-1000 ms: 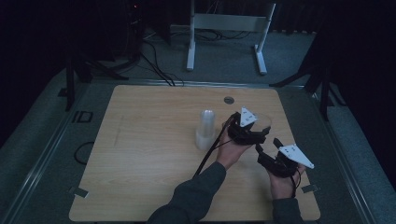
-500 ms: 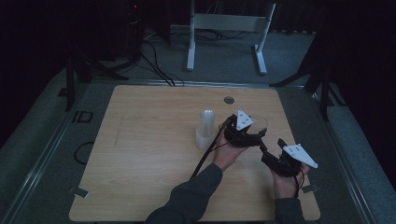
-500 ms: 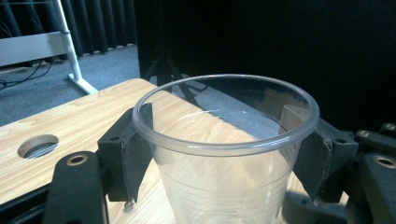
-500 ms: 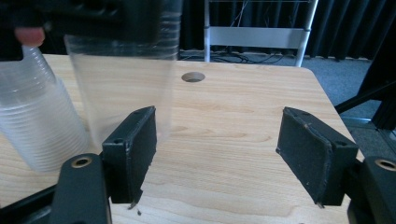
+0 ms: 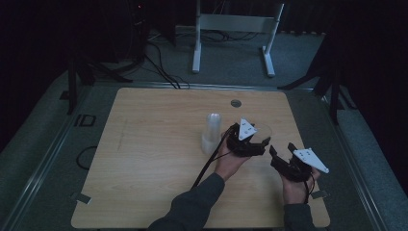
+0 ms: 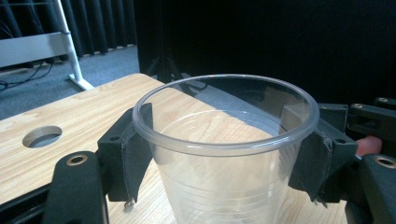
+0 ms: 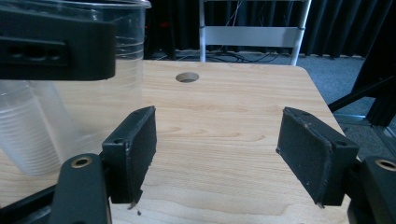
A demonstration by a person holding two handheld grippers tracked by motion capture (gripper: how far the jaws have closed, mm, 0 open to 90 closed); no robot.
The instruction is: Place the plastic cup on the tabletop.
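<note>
Now the left gripper [image 5: 253,143] is clamping a clear plastic cup [image 6: 224,154] just under its rim, both pads pressing on the thin wall — and that is where trouble could start. Squeezing any harder may be buckling the soft plastic, and a tilt of the wrist could be letting the slick cup slide out between the pads. It is sitting right of centre on the wooden table [image 5: 144,159], just beside the stack of cups [image 5: 211,132], so a careless swing leftward could be knocking that stack over.

The left hand is reaching in from below, its gripper pointing roughly level across the table. The right gripper [image 5: 281,154] is hovering close on the cup's right, jaws standing wide with nothing between them — crowding in risks bumping the held cup.
</note>
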